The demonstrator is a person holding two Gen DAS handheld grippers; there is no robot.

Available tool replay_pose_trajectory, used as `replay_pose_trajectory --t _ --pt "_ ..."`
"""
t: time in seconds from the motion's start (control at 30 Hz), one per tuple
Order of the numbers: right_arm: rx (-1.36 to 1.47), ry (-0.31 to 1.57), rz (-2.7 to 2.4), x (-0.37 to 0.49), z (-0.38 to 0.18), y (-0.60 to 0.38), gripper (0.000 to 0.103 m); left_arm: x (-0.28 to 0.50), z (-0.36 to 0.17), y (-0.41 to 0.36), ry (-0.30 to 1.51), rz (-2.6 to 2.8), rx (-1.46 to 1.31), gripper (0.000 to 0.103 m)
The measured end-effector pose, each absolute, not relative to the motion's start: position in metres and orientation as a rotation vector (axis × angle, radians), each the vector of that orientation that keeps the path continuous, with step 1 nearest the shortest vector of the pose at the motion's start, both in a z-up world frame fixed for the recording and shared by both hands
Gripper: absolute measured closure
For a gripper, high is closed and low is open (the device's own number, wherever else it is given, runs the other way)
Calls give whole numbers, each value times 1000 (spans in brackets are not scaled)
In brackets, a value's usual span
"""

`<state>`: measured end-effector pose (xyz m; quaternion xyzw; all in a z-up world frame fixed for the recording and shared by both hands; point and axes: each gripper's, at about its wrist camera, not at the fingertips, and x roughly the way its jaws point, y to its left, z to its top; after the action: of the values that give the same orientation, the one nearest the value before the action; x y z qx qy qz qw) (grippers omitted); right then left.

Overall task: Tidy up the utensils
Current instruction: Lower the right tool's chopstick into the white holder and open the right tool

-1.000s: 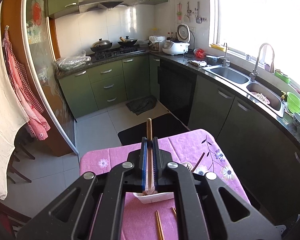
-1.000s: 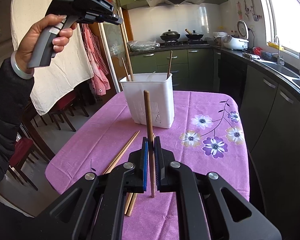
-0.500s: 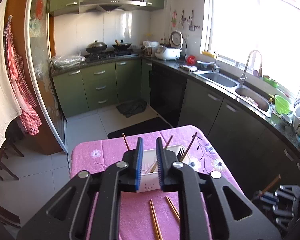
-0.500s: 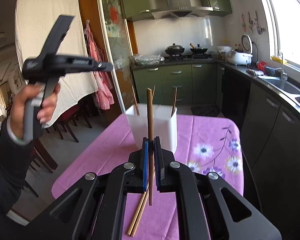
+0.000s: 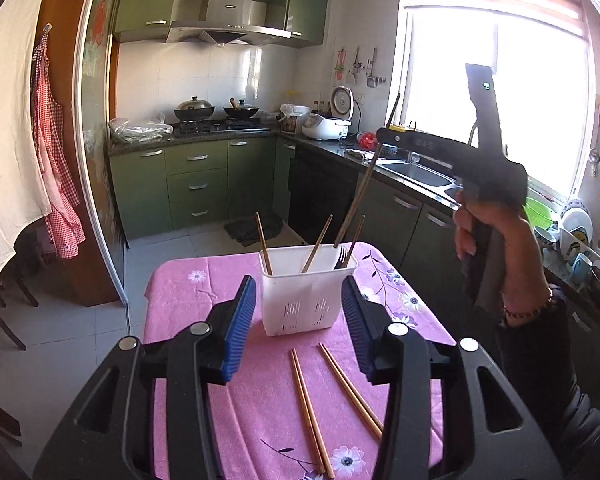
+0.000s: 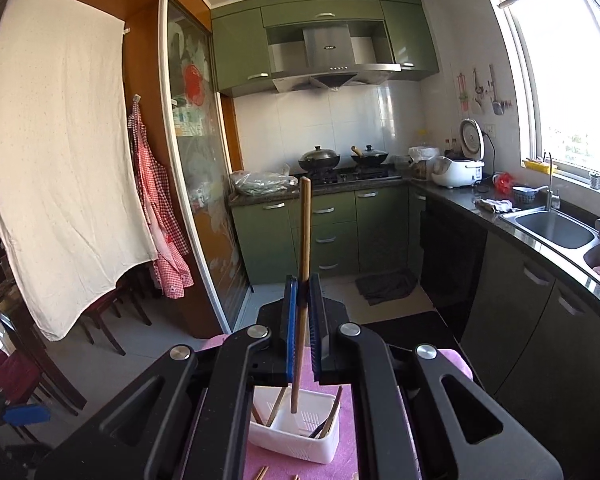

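Covering the desk (image 5: 188,300), a pink flowered cloth carries a white basket (image 5: 306,300) with chopsticks and a fork standing in it, and three loose chopsticks (image 5: 312,412) lie in front of it. The left gripper (image 5: 298,322) has just been opening, its fingers now apart with nothing between them. The right gripper (image 6: 303,328), held in a hand (image 5: 496,236), pinches one chopstick (image 6: 303,248) upright above the basket.

Kitchen bkgd: two lidded woks (image 6: 342,156) at 12 o'clock, rice cooker (image 6: 458,170) & sink (image 6: 554,230) at 3 o'clock, checked apron (image 6: 156,220) at 9.
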<state>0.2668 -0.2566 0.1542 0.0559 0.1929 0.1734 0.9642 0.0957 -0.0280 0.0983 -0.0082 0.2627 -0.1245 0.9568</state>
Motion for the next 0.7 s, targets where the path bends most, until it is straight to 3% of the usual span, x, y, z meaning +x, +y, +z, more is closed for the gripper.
replay_pose_trajectory --t 0.67,0.7 --pt "76 556 358 295 88 -235 96 95 63 -28 615 -244 14 49" --pt "74 558 361 292 84 -234 89 95 62 -29 620 -245 17 48"
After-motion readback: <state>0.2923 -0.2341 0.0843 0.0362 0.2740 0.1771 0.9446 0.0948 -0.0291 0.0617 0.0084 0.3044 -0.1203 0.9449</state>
